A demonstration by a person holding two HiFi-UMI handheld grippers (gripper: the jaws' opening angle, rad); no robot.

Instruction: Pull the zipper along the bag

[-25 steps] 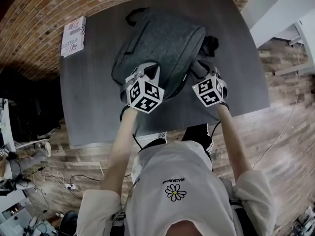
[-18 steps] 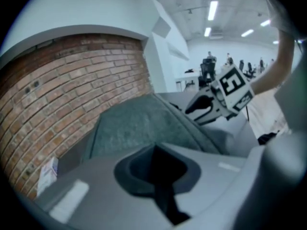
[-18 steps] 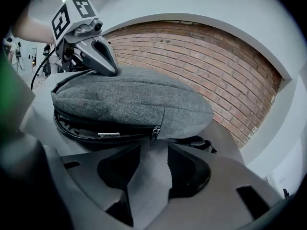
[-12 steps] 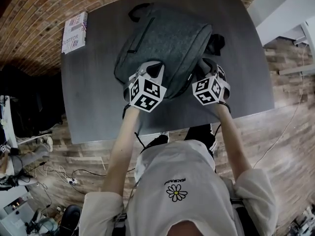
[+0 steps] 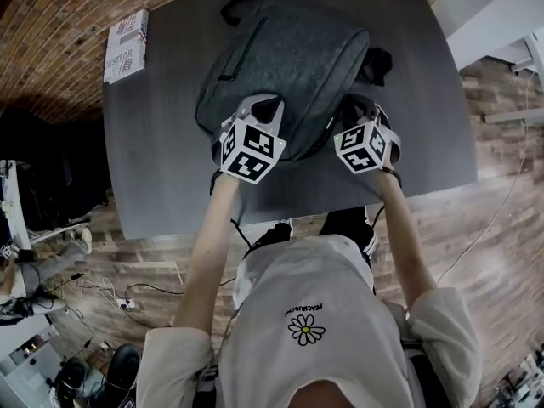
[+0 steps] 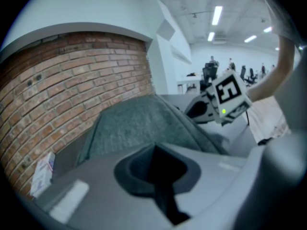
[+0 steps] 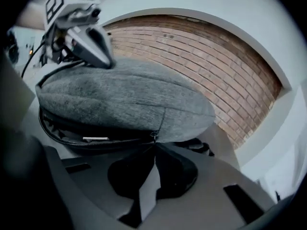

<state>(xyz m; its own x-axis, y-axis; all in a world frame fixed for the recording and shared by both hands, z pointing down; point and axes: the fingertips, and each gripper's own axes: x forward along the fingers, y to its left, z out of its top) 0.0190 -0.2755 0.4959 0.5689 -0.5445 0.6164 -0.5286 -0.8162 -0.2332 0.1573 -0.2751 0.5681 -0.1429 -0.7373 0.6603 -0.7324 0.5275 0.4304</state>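
As the right gripper (image 7: 154,145) bites down, its jaws are clenched on the zipper pull (image 7: 153,137), right at the tips, on the near side of the backpack (image 5: 289,58). Left of the pull the zipper (image 7: 72,139) gapes open. Over to the left gripper (image 6: 154,150): jaws pressed together, tips against the grey cloth at the backpack's near edge. Whether any cloth is pinched, I can't tell. Against a second ago: same holds, same spots, and the pull no further along that I can see. The count: one backpack, two grippers, one box (image 5: 126,45) on the table's (image 5: 153,160) far left corner.
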